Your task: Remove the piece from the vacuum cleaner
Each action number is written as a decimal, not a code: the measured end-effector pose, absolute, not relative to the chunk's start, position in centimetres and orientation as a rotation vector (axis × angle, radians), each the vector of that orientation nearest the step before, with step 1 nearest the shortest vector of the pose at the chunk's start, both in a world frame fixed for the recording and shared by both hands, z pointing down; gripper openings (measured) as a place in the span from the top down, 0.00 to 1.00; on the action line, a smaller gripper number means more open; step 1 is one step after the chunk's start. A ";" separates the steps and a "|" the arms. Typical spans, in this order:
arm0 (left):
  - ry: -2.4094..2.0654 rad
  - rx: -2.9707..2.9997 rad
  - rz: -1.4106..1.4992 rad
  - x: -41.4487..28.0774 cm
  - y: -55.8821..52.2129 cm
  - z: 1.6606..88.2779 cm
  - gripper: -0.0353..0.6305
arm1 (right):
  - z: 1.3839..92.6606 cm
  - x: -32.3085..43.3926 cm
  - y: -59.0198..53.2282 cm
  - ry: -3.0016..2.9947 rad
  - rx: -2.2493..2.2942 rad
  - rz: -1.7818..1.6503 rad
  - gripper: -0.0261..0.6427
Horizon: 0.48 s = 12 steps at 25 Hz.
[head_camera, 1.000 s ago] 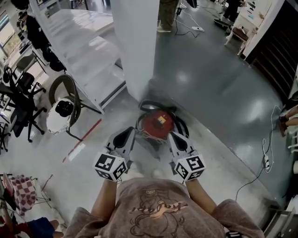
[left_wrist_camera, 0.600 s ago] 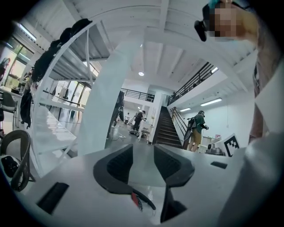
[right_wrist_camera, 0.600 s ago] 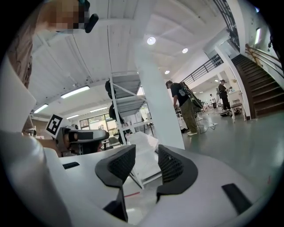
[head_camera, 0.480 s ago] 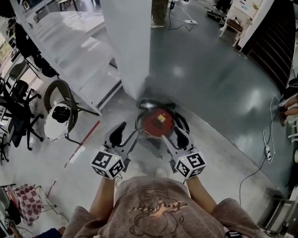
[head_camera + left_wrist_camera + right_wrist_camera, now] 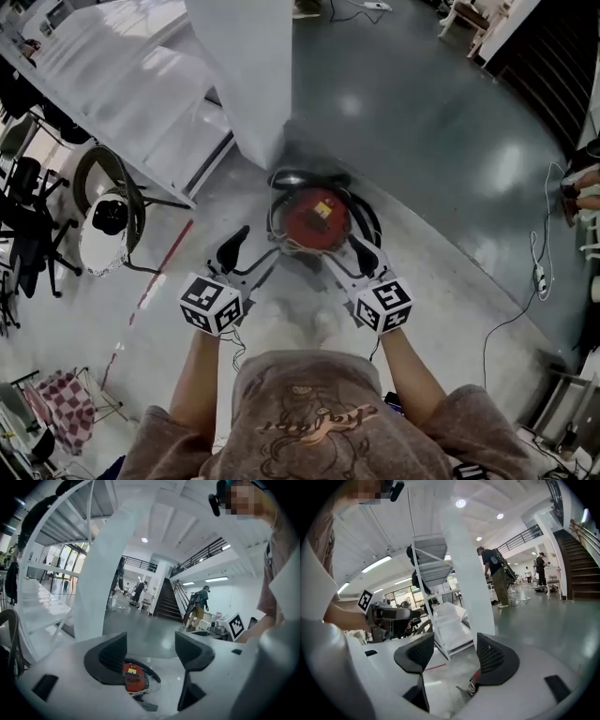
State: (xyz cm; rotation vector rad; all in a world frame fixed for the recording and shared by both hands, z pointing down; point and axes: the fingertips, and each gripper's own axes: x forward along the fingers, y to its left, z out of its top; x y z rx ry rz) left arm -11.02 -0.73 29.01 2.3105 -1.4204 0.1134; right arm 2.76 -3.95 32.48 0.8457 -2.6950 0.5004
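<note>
- The left gripper (image 5: 251, 259) and right gripper (image 5: 348, 259) are opening wide, holding nothing, flanking the red vacuum cleaner (image 5: 317, 217) on the floor.
- A white pillar (image 5: 248, 75) is standing just behind it, with white steps (image 5: 141, 84) rising to the left.

The head view looks steeply down on the vacuum cleaner (image 5: 317, 217) and the floor (image 5: 450, 169). Both gripper views look past their own jaws across the hall (the left shares the vacuum cleaner).
</note>
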 end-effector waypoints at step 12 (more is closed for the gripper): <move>-1.056 2.256 0.436 -8.4 -3.0 48.4 0.50 | 50.6 3.2 -3.8 -2.425 0.744 0.665 0.58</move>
